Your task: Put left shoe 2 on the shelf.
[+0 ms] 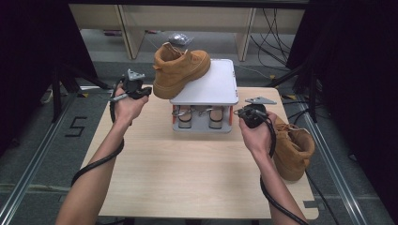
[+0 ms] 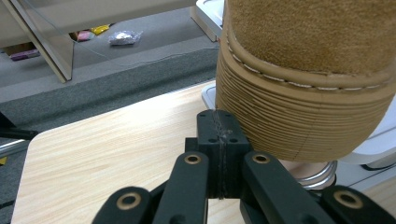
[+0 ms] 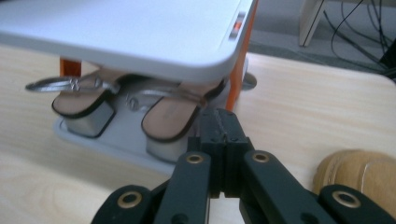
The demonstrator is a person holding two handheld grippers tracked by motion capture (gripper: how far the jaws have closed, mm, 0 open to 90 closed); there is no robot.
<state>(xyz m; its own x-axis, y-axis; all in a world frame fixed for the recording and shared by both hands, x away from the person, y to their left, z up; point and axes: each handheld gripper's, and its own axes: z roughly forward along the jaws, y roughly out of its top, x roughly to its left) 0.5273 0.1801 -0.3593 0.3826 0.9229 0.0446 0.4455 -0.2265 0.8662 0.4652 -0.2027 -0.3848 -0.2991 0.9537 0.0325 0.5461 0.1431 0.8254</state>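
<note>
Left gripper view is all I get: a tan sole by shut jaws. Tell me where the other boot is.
Observer: The second boot sits at the table's right edge.
Operator: Report the right gripper.
Observer: The right gripper is shut and empty, near the rack's front right corner.
Operator: Say what's under the rack's top.
Observer: A pair of heeled sandals on the lower tier.

The near half of my table lies bare, so either hand passes freely there. The rack blocks the middle at the far side, with a boot overhanging its left edge, just beside my left gripper. Another boot crowds the right edge by my right hand.
</note>
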